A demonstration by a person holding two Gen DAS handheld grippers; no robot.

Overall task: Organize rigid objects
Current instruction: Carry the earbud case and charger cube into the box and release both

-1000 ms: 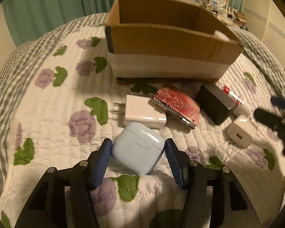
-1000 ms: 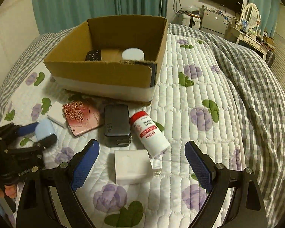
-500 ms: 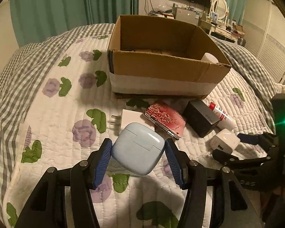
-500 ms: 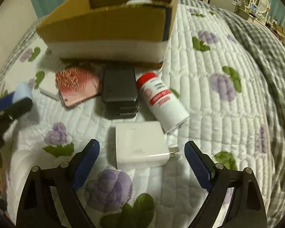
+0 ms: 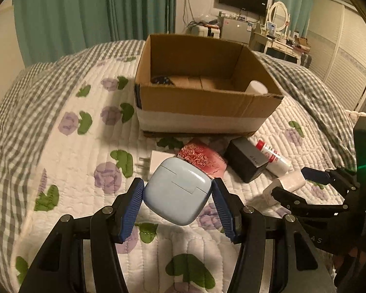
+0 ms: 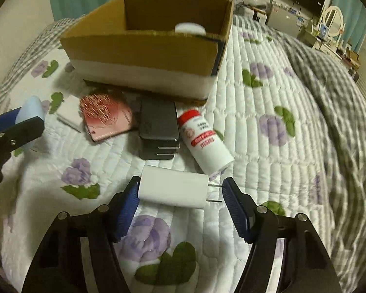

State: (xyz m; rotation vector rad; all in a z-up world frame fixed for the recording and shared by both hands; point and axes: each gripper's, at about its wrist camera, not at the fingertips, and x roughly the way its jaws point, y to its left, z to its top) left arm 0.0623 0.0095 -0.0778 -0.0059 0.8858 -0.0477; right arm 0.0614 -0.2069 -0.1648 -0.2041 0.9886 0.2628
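Observation:
My left gripper (image 5: pixel 178 195) is shut on a light blue earbud case (image 5: pixel 177 191) and holds it above the quilt, in front of the open cardboard box (image 5: pixel 202 102). My right gripper (image 6: pixel 180 195) is open around a white charger plug (image 6: pixel 172 189) that lies on the quilt; its left pad touches the plug, its right pad stands apart by the prongs. The right gripper also shows in the left wrist view (image 5: pixel 297 183), the left gripper in the right wrist view (image 6: pixel 12 127).
On the quilt before the box lie a white adapter (image 5: pixel 156 163), a red patterned phone (image 6: pixel 107 117), a black power brick (image 6: pixel 158 129) and a red-capped white bottle (image 6: pixel 205 141). Inside the box are a white round thing (image 5: pixel 256 89) and a dark item (image 5: pixel 162 80).
My left gripper has lifted the earbud case higher off the quilt. My right gripper has moved down and forward, and its jaws have narrowed around the white charger plug.

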